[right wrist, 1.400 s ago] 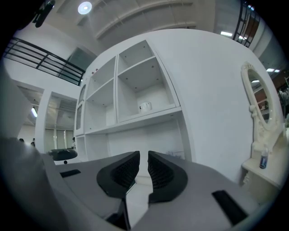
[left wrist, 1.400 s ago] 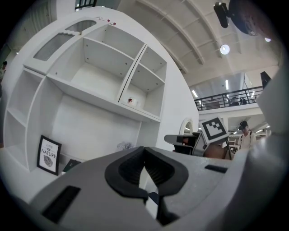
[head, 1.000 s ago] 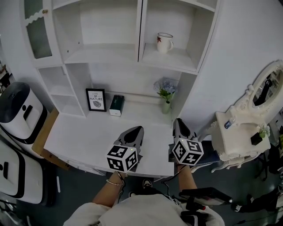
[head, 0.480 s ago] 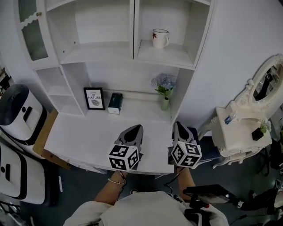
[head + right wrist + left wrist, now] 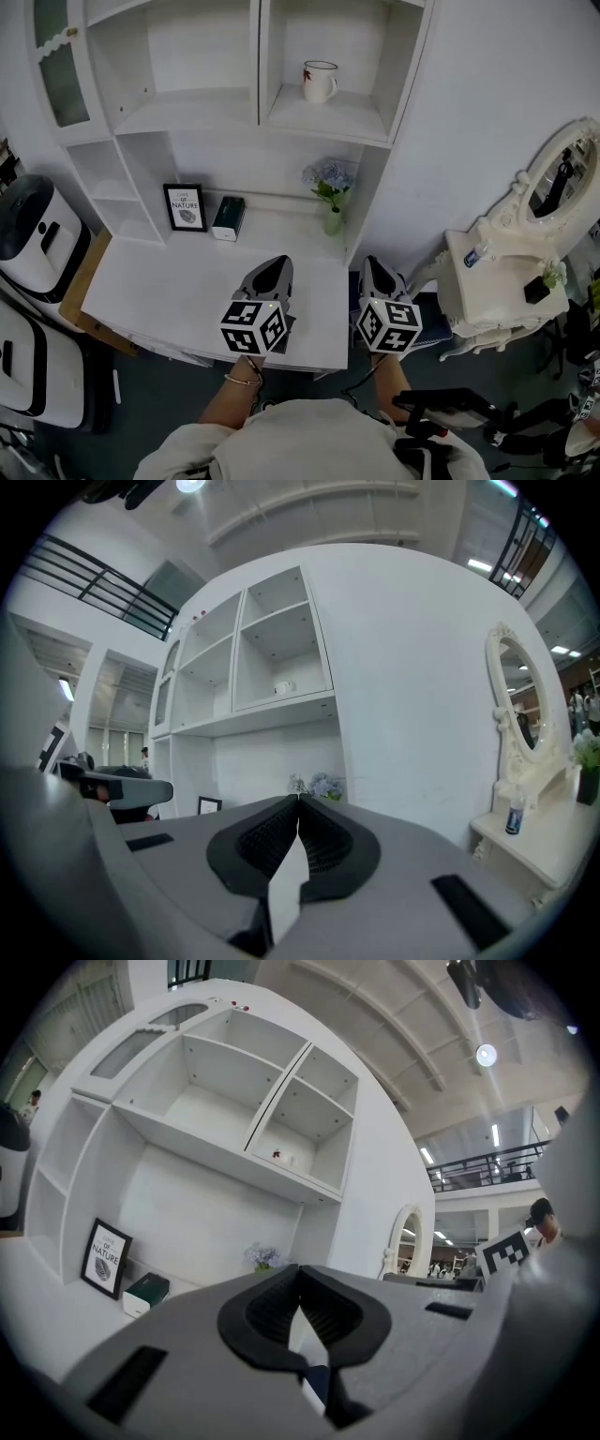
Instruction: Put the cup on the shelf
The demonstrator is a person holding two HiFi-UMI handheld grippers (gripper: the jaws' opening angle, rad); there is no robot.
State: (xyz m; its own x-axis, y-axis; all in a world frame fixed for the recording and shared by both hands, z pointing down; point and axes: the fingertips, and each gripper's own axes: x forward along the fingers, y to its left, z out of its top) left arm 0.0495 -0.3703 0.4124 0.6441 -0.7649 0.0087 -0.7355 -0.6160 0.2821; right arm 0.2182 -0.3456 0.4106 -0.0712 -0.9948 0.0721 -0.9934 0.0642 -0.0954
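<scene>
A white cup [image 5: 319,81] with a red mark stands upright in the upper right compartment of the white shelf unit [image 5: 258,112]; it also shows small in the left gripper view as the cup [image 5: 281,1157] and in the right gripper view as the cup [image 5: 284,687]. My left gripper [image 5: 274,269] hovers over the near part of the white desk [image 5: 169,291], shut with nothing in it. My right gripper [image 5: 373,269] is beside it at the desk's right edge, also shut and empty. Both point level toward the shelf, far below the cup.
On the desk's back stand a framed picture [image 5: 185,207], a dark green box [image 5: 227,217] and a small vase of flowers [image 5: 332,190]. A white ornate vanity with mirror [image 5: 516,253] is at the right. White machines [image 5: 33,234] stand at the left.
The view has shifted, so the shelf and cup sit further left in the frame. Both grippers have drifted slightly back and left over the desk; both stay shut.
</scene>
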